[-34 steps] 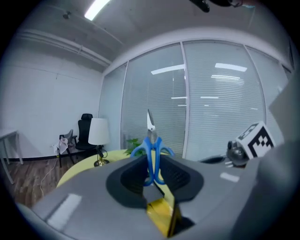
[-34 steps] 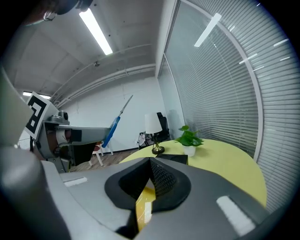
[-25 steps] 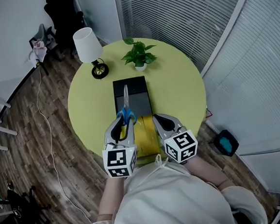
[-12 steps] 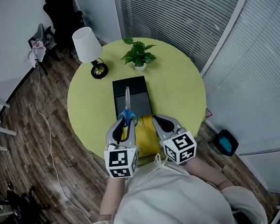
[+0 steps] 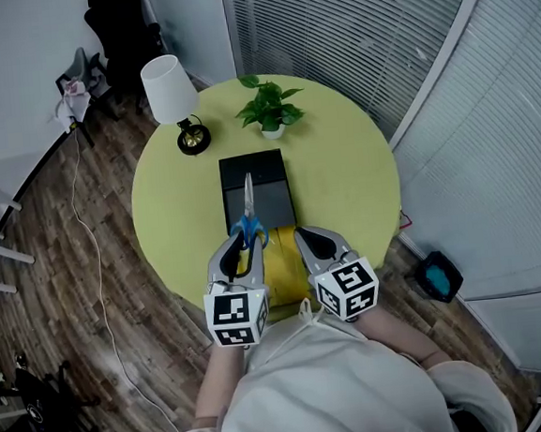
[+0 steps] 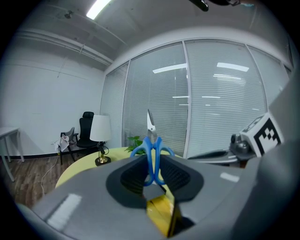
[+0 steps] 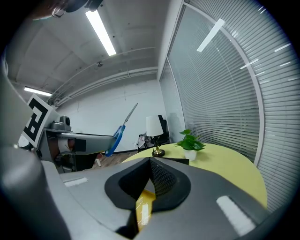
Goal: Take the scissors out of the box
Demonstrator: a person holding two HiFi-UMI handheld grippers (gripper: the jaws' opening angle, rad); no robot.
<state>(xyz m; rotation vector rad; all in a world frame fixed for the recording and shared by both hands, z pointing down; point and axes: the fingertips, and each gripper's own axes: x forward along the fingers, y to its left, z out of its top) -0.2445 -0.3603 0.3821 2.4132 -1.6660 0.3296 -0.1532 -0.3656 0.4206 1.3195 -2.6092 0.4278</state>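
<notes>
Left hand-held gripper [image 6: 150, 165] grasps blue scissors [image 5: 248, 210] by the handles, drifted slightly down-frame since a second ago, blades raised over black box [image 5: 268, 168] on desk [image 5: 342, 176]. Right hand-held gripper [image 7: 150, 164] clenched, empty. Removal looks done.

- scissors [image 6: 151, 150]: glossy blue plastic handles; bare bright metal blades.
- left gripper [image 6: 151, 161], right gripper [image 7: 150, 161]: matt grey plastic shells. Pads [image 7: 161, 180] dark and rubbery-looking, with finely ribbed faces. Marker cubes matt white with black print.
- box [image 5: 268, 187]: matt black, smooth.
- table [image 5: 343, 185]: smooth yellow-green top with a low sheen.
- floor [image 5: 59, 276]: dark wood-look planks with visible grain.
- lamp [image 5: 167, 83]: matt white shade, cloth by the look of it; shiny brass-coloured metal base.
- plant pot [image 5: 272, 131]: smooth and white.
- wall [image 5: 348, 25]: clear glass panels backed by pale slatted blinds.
- person's top [image 5: 334, 402]: white cloth, softly creased.
</notes>
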